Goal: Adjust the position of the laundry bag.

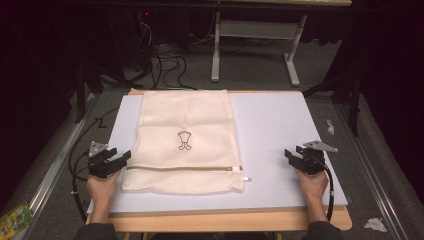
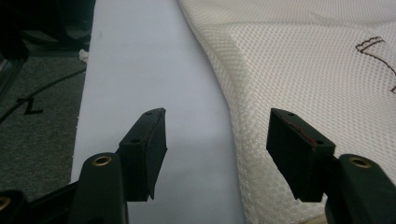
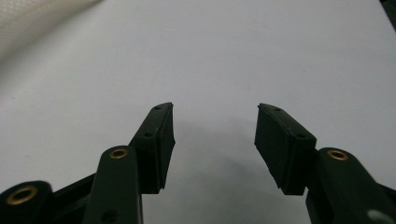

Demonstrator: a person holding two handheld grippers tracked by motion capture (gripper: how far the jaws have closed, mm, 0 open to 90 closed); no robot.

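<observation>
A cream mesh laundry bag (image 1: pixel 185 142) lies flat; the left gripper (image 1: pixel 121 159) beside it and the right gripper (image 1: pixel 291 156) well apart both gape, holding nothing.

The mesh bag (image 1: pixel 185 142) lies on the table's (image 1: pixel 280 130) left half, seemingly flat.

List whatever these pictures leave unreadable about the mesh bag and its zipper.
- Mesh bag contents: high view, the weave hides them.
- Zipper open or shut: high view, too small.
- Bag's far end: left tool view, cut off by the top edge.
- Bag corner: right tool view, blurred.
</observation>
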